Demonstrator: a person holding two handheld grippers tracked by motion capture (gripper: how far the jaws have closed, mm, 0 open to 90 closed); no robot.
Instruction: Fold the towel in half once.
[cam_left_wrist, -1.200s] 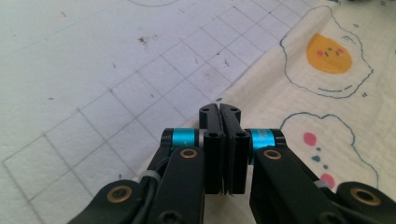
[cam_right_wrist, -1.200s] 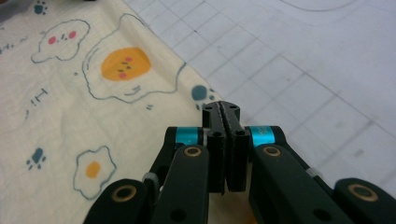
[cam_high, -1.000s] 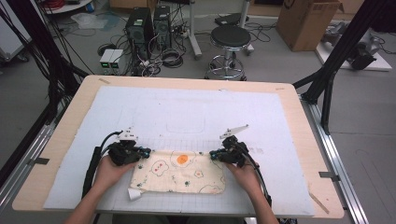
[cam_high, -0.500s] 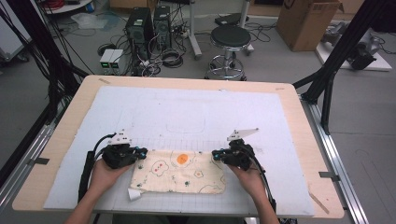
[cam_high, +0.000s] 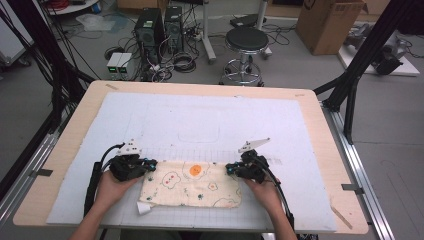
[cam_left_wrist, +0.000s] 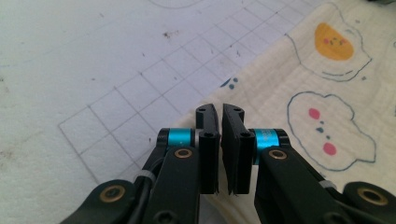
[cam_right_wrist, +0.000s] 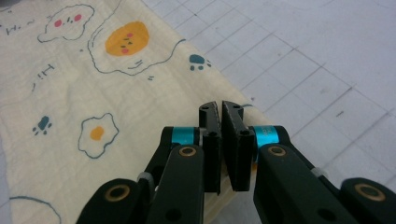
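Note:
A cream cloth (cam_high: 192, 185) printed with fried eggs and paw marks lies flat on the white gridded mat (cam_high: 200, 120) near the front edge. My left gripper (cam_high: 150, 166) sits at the cloth's far left corner, and my right gripper (cam_high: 230, 169) at its far right corner. In the left gripper view the jaws of the left gripper (cam_left_wrist: 220, 112) are pressed together on the edge of the cloth (cam_left_wrist: 327, 93). In the right gripper view the jaws of the right gripper (cam_right_wrist: 219, 108) are likewise pinched on the border of the cloth (cam_right_wrist: 93, 84).
A small white tag (cam_high: 144, 208) sticks out at the cloth's near left corner. The mat covers most of the wooden table (cam_high: 75, 130). Beyond the table stand a stool (cam_high: 246, 40), computer towers (cam_high: 150, 25) and a cardboard box (cam_high: 330, 25).
Both grippers have slid slightly toward the person along the cloth's far corners. The cloth itself lies as it did.

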